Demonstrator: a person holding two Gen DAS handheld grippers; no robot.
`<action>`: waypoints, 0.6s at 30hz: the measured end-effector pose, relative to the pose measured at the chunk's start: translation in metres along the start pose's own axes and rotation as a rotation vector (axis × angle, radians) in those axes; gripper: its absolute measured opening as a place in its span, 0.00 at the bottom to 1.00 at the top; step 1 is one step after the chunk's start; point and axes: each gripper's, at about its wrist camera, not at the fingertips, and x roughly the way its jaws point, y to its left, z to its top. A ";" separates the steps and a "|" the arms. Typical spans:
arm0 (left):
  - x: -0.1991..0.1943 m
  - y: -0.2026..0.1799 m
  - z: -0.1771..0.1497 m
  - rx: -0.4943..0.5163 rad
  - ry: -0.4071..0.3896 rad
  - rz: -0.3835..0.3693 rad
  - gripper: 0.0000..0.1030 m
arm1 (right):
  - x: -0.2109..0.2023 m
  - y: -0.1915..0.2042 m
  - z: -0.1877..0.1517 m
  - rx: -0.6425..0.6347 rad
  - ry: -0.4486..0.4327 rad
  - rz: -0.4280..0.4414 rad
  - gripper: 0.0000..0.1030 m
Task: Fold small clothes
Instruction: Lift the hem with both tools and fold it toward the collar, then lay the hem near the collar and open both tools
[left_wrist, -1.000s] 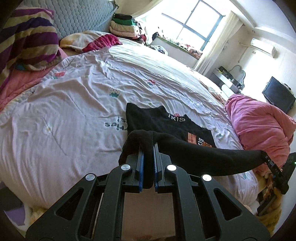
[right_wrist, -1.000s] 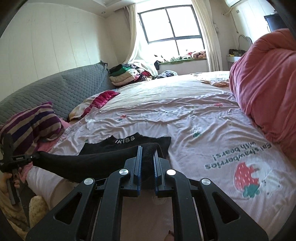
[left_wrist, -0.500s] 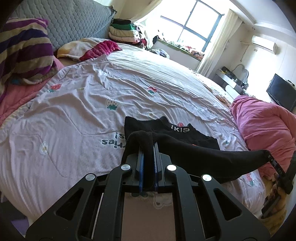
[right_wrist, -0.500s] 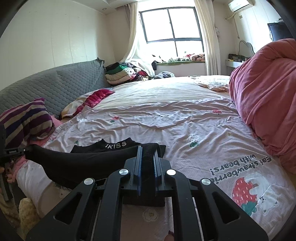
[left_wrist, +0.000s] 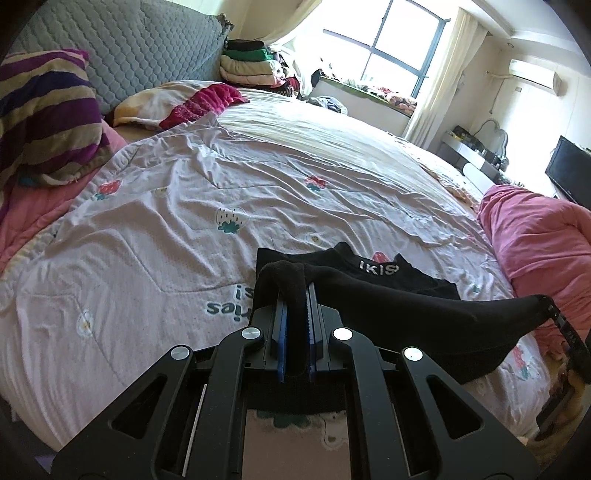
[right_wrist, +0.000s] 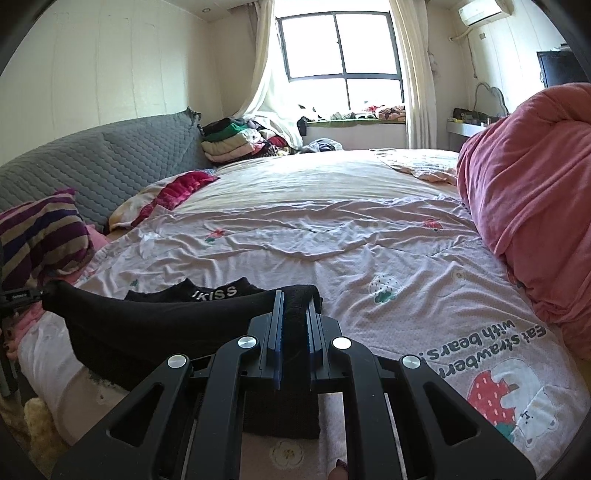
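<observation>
while the black garment (left_wrist: 406, 310) is stretched between the two grippers, its near edge is raised off the bedsheet (left_wrist: 155, 236) and its far part, with the white lettering (left_wrist: 378, 268), lies flat on the bed. the left gripper (left_wrist: 294, 295) is clenched on one corner of the cloth, with a fold bunched over its tips, and the right gripper (right_wrist: 294, 302) is clenched on the opposite corner, seen in the right wrist view with the fabric (right_wrist: 147, 314) running off to the left. the step in hand is judged to be the carrying of the near edge over the flat part to make a fold. for this to be done well, both corners should be kept level and the cloth kept taut, so that no sag or twist is laid into the crease. the edge should be brought forward evenly and lowered onto the far edge before either grip is loosened. a slip from the bunched left corner is judged the main risk. the pink blanket (right_wrist: 535, 192) lies well apart and should not interfere.
</observation>
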 end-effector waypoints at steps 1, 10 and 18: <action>0.003 -0.001 0.001 0.003 0.001 0.005 0.03 | 0.005 -0.001 0.000 0.004 0.002 0.000 0.08; 0.043 -0.006 0.009 0.060 0.014 0.076 0.03 | 0.047 -0.009 0.000 0.012 0.045 -0.018 0.08; 0.084 -0.003 0.008 0.083 0.058 0.126 0.03 | 0.093 -0.013 -0.011 0.010 0.107 -0.048 0.08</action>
